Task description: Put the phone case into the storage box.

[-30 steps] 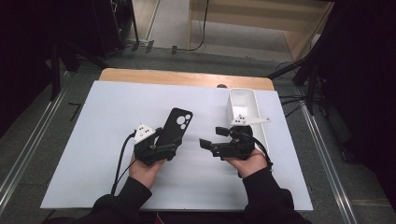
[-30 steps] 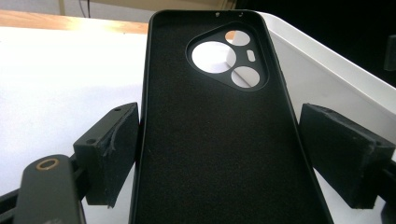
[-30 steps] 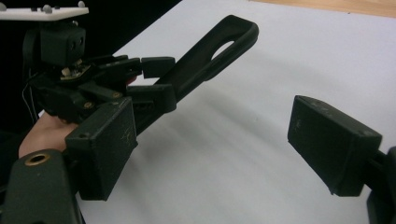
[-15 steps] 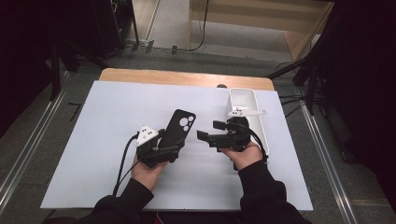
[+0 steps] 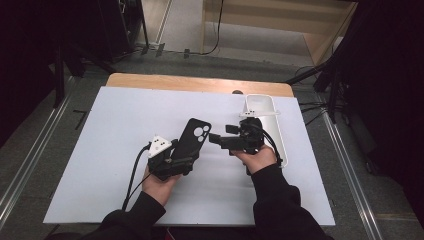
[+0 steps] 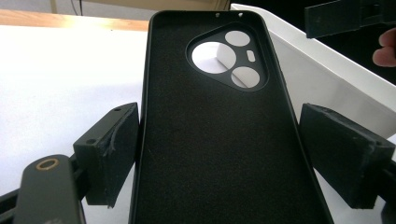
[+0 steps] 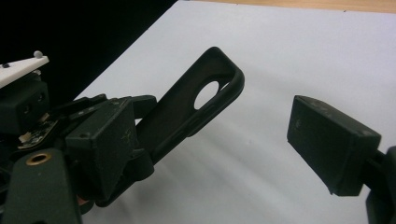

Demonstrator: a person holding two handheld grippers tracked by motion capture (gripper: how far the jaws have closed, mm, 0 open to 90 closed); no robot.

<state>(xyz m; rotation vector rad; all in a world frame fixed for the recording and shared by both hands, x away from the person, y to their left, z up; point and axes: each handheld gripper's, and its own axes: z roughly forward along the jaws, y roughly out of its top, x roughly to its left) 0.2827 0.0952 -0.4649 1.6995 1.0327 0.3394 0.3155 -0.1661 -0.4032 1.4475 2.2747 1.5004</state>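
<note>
Over the white counter (image 5: pixel 100 150), the left claw (image 5: pixel 187 159) stays clamped on a black phone case (image 5: pixel 194 137) held just above the surface, as the empty right claw (image 5: pixel 216 138), jaws apart, has slid in from the white tray (image 5: pixel 260 102).

Black sleeves (image 5: pixel 280 200); 2 black hand-held grippers, black cables (image 5: pixel 134 170).
</note>
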